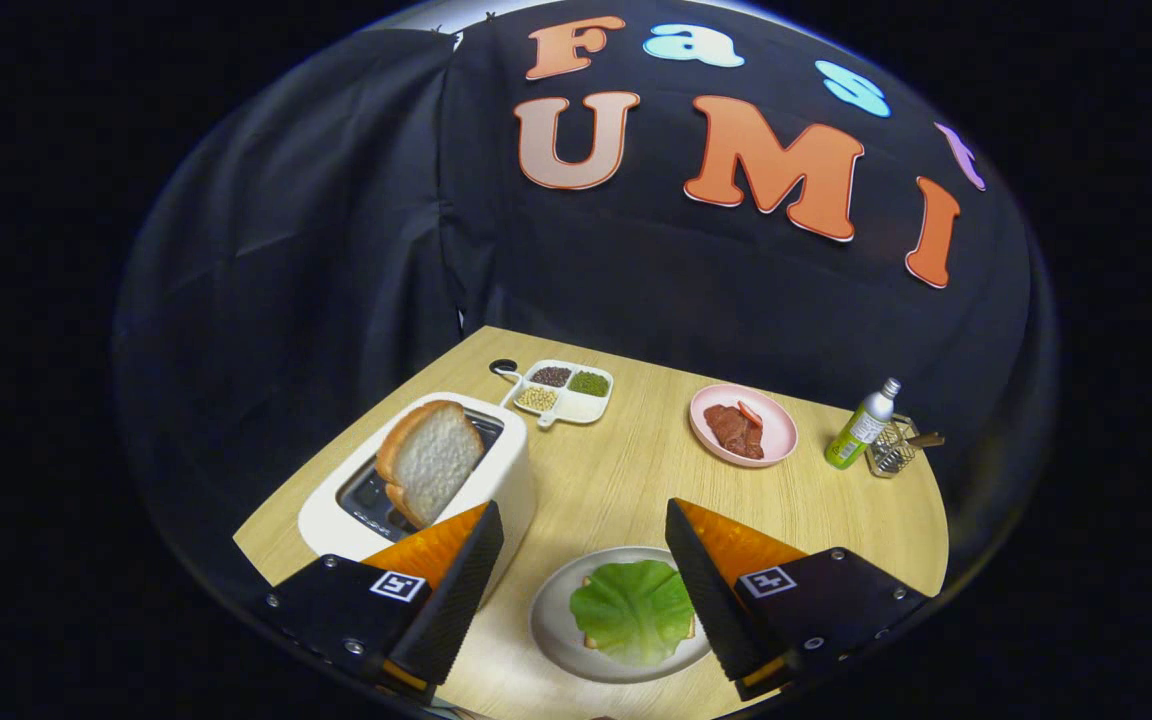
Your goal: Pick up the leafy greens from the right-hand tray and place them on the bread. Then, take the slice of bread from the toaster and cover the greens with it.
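Gripper view: the gripper (576, 560) stands wide open and holds nothing, its fingers spread above the grey plate (554, 625). The leafy greens (633, 610) lie between the fingers on that plate, flat over a bread slice whose crust (591, 640) just peeps out at the leaf's edge; that stage appears done. The piece now in question, the slice of bread (428, 460), lies ahead and to the left of the fingers, just beyond the left one. It stands in the slot of the white toaster (506, 480), leaning, roughly half of it clear above the slot. Its broad face is turned toward the camera, thin edges to either side. White crumb, brown crust; whether it is toasted cannot be settled from here. The bench (626, 470) between toaster and plate is short to cross.
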